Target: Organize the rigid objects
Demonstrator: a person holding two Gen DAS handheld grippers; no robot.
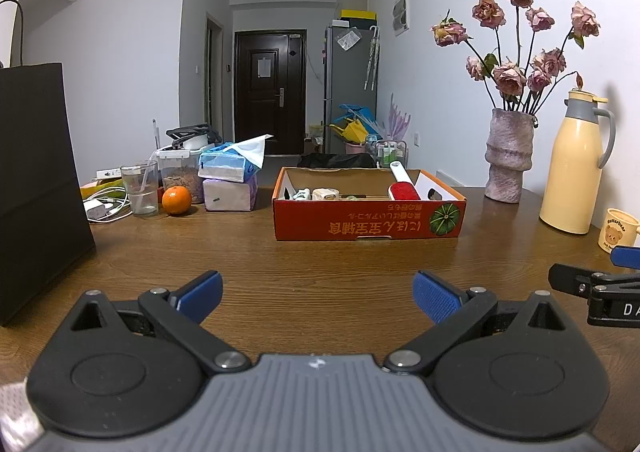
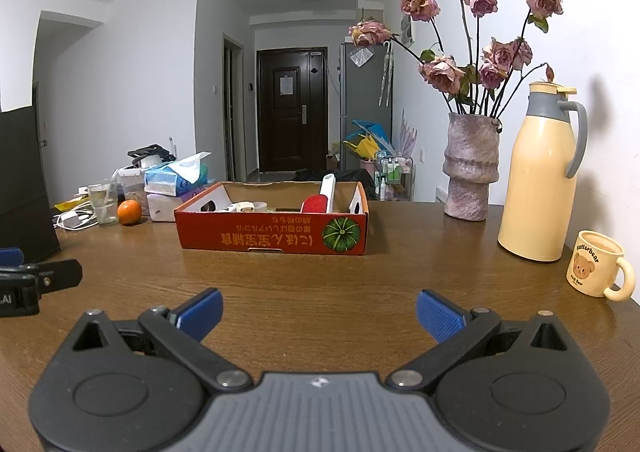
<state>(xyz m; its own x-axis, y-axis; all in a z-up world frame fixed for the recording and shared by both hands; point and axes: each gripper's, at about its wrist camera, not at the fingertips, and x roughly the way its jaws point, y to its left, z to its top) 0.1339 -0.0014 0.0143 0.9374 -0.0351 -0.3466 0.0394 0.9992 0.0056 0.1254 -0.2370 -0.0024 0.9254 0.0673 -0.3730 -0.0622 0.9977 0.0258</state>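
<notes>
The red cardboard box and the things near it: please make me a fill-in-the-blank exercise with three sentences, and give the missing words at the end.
1. The lint brush with the white handle lies inside the red cardboard ____.
2. The orange sits on the table beside a drinking ____.
3. Both the left gripper and the right gripper have their fingers ____, holding nothing.

Missing words: box; glass; open

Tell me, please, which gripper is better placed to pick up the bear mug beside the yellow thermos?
The right gripper, probably. The bear mug stands just off its right finger, beside the yellow thermos. From the left gripper, the mug lies beyond the right gripper. Both are open and empty.
</notes>
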